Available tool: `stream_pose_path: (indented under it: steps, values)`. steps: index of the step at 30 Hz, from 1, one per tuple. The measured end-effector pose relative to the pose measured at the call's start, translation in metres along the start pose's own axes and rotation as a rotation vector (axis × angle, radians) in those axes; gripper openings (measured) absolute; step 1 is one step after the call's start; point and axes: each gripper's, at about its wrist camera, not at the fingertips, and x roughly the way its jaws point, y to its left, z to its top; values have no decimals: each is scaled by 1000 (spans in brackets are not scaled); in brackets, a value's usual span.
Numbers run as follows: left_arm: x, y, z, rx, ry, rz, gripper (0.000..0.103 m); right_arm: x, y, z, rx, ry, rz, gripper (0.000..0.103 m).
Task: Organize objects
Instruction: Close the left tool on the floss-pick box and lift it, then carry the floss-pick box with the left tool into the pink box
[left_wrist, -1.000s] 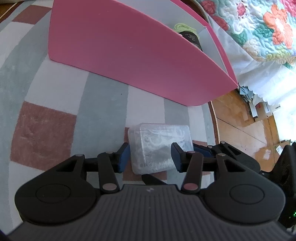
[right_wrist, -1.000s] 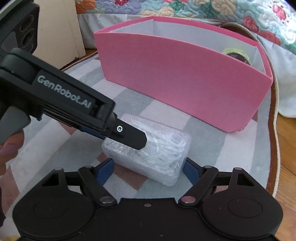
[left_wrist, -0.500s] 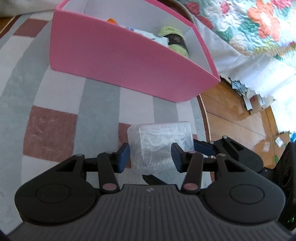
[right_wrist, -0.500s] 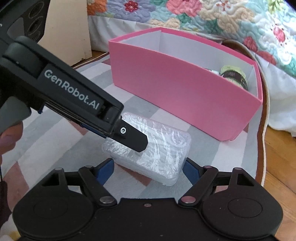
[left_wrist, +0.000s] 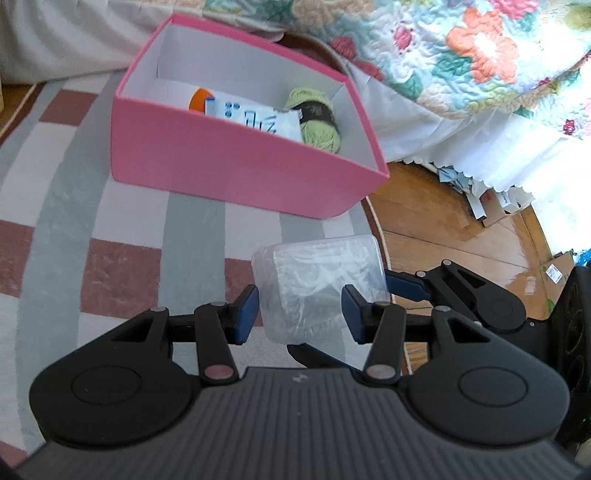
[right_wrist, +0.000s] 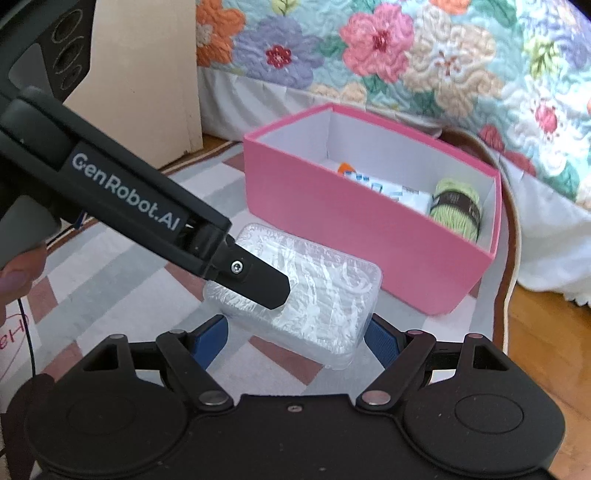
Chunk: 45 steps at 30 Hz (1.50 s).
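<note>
We see both grippers in matte black plastic: left gripper (left_wrist: 300, 310), right gripper (right_wrist: 295, 338). Blue pads (right_wrist: 211, 339) on scissor links with silver pivot pins, round caps at 4 and 8 o'clock. Left housing is ribbed grey. White "GenRobot.AI" lettering and a silver screw on the left's side. Thin black cable at 8 o'clock.
</note>
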Motion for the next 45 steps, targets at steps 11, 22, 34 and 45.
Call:
stream_pose_path:
  steps: [11,22,34,45]
  values:
    - [-41,-18,15,27,-61,4,47,-36,10,23,-20,-54,-23,85]
    - [-55,-38,45,67,-75,47,48,-46,3,48,-41,-80,-41,85]
    - [-58,-33,88,48,-82,71,48,-37,-19,83,-26,-112,49,86]
    - [-27,4,128,-33,-89,103,48,13,-39,135,-32,-104,85,85]
